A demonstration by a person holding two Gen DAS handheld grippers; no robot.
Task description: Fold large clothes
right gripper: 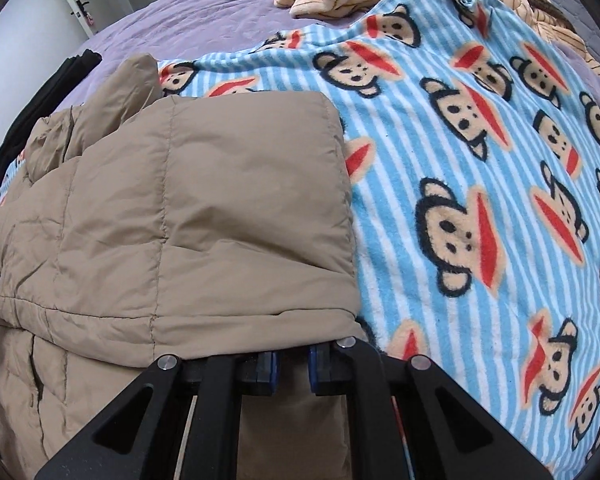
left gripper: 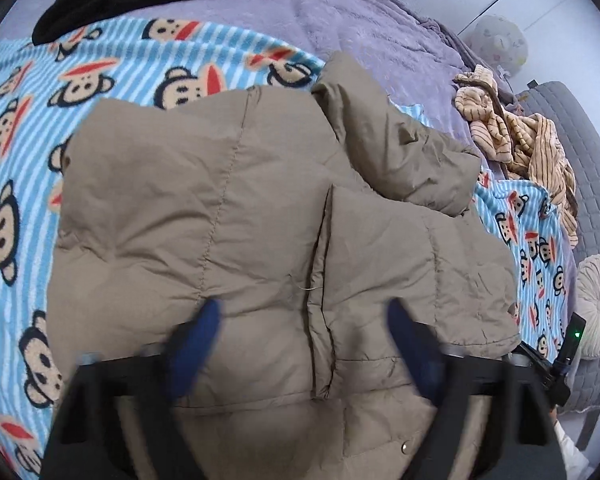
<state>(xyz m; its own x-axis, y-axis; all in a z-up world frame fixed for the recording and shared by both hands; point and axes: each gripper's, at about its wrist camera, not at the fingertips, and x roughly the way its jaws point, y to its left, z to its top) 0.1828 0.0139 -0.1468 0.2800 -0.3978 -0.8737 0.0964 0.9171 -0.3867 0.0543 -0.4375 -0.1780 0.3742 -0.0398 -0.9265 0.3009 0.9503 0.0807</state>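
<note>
Khaki padded jacket (left gripper: 260, 208) is laid partly folded on the monkey-print blanket (left gripper: 16, 152), directly below both grippers. Left gripper (left gripper: 304, 344) is held wide open above the jacket, nothing gripped. Right gripper (right gripper: 293, 364) is seen closed at the folded edge nearest it; whether fabric is pinched cannot be told. No containers are seen.

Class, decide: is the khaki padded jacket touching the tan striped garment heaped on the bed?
Apart. In the left wrist view, purple bedspread and monkey-print blanket show between the khaki padded jacket and the tan striped garment.
</note>
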